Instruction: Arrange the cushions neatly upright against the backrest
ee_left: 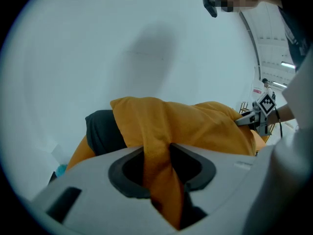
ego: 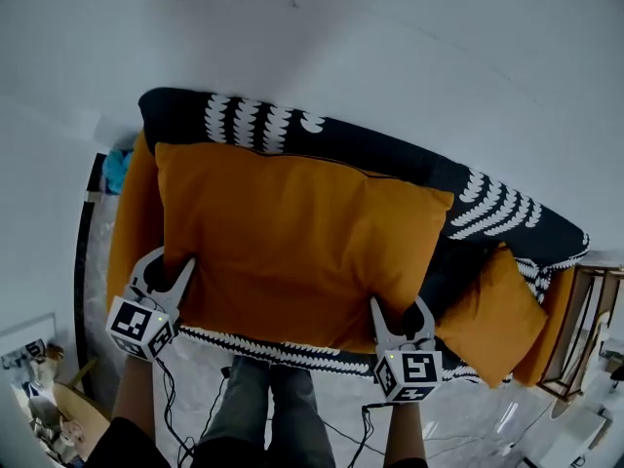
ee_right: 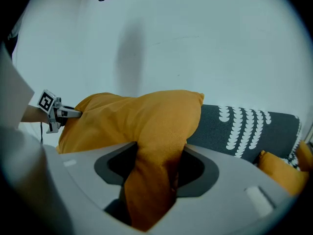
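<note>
A large orange cushion (ego: pixel 292 242) hangs lifted in front of the dark sofa backrest (ego: pixel 390 154), which has white patterned patches. My left gripper (ego: pixel 168 283) is shut on the cushion's near left corner, and its own view shows orange fabric (ee_left: pixel 161 180) pinched between the jaws. My right gripper (ego: pixel 400 320) is shut on the near right corner, the cloth (ee_right: pixel 151 180) bunched thickly in its jaws. A smaller orange cushion (ego: pixel 492 315) lies on the sofa at the right. More orange padding (ego: pixel 132 213) shows at the left end.
A pale wall (ego: pixel 390 47) rises behind the sofa. A wooden side table (ego: pixel 585 330) stands at the right end. Cables (ego: pixel 331 427) trail on the light floor by the person's legs. Clutter (ego: pixel 49 417) sits at the lower left.
</note>
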